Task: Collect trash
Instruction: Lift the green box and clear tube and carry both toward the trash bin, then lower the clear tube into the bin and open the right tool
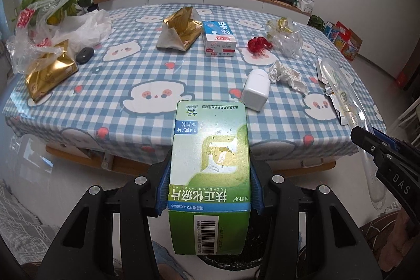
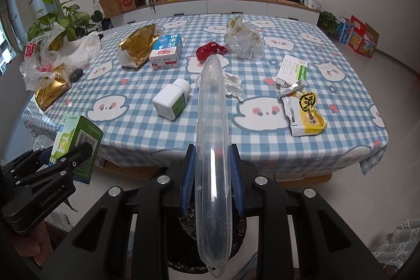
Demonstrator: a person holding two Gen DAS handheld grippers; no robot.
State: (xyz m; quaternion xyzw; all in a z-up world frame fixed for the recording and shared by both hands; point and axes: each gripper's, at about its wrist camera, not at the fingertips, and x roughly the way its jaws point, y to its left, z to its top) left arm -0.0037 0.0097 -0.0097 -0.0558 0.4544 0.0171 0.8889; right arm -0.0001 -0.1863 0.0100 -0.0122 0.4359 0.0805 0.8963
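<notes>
1. The left gripper (image 1: 209,190) is clamped on a green medicine box (image 1: 210,164), its blue pads pressing both long sides; the box sits in front of the near edge of the counter (image 1: 126,70), off its surface.
2. The right gripper (image 2: 213,177) is closed around a clear plastic tube case (image 2: 212,148), which also sits in front of the counter's near edge, its far tip reaching out over the checked cloth.
3. Below the tube case, a bin lined with a black bag (image 2: 183,240) shows between the gripper's arms.
4. On the counter, a white pill bottle (image 2: 172,97) lies on its side near the front edge, just beside crumpled white paper (image 2: 233,85).
5. A yellow snack wrapper (image 2: 305,113) lies toward the counter's right edge, with a green-and-white carton (image 2: 292,68) behind it.
6. Farther back on the counter are a milk carton (image 2: 166,51), touching a gold foil bag (image 2: 139,46), a red crumpled wrapper (image 2: 210,50) and a clear plastic bag (image 2: 244,40).
7. At the counter's left edge lie a second gold bag (image 2: 51,91) and loose plastic bags (image 2: 65,49).
</notes>
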